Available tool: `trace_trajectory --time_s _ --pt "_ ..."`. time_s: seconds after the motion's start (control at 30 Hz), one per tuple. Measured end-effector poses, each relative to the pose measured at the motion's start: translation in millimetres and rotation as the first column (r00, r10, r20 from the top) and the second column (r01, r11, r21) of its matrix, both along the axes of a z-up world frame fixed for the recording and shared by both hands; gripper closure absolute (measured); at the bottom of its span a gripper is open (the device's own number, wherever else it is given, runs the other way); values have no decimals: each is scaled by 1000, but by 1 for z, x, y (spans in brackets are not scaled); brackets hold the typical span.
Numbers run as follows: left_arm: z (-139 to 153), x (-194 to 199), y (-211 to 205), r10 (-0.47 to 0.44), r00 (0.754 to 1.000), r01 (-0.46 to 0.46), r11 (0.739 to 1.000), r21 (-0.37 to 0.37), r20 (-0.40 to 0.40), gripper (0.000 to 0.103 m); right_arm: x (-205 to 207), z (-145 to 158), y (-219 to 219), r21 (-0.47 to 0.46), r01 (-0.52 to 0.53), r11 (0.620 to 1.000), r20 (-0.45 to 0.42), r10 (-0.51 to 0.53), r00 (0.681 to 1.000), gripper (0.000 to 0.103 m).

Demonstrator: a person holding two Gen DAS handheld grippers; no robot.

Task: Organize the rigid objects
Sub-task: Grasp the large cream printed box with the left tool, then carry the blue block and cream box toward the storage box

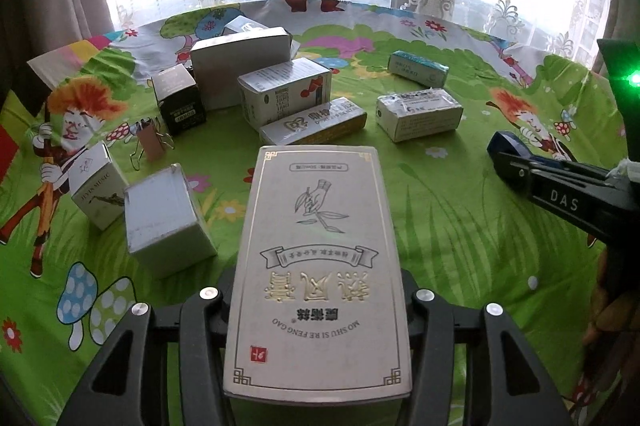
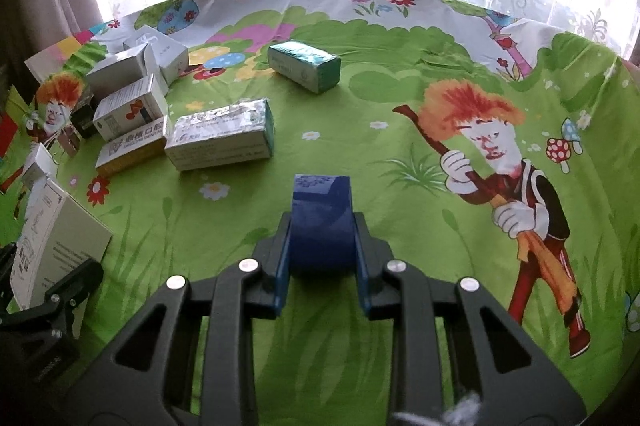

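left wrist view: the left gripper (image 1: pixel 318 302) is clamped on a tall white box with gold lettering (image 1: pixel 320 266), its two fingers pressed against the box's long sides, the box's printed face up and filling the lower middle of the frame above the green cartoon tablecloth (image 1: pixel 460 226). beyond it lie a long white-and-yellow box (image 1: pixel 314 124), a white box with a red mark (image 1: pixel 286 94), a large plain grey box (image 1: pixel 240 66) and a small black box (image 1: pixel 180 98), all crowded close together. to the left stand a plain white cube box (image 1: pixel 164 214) and a white music-labelled box (image 1: pixel 100 186), touching each other, with a binder clip (image 1: pixel 150 144) just behind. further right sit a white taped box (image 1: pixel 420 116) and a teal box (image 1: pixel 418 68), apart from the cluster. right wrist view: the right gripper (image 2: pixel 322 226) has its fingers closed against the sides of a dark blue box (image 2: pixel 322 222), held above the cloth near the taped box.
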State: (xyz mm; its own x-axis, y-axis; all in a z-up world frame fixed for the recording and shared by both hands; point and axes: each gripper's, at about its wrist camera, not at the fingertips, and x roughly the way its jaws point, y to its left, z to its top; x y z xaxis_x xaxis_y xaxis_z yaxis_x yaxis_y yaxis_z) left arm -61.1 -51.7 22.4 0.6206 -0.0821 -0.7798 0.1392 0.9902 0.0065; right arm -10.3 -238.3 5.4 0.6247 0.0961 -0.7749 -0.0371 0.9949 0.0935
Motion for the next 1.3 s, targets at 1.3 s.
trace_trajectory --time_s 1.3 --pt "160 -179 56 134 778 -73 990 -125 614 50 -241 170 53 -8 -157 988 777 105 620 72"
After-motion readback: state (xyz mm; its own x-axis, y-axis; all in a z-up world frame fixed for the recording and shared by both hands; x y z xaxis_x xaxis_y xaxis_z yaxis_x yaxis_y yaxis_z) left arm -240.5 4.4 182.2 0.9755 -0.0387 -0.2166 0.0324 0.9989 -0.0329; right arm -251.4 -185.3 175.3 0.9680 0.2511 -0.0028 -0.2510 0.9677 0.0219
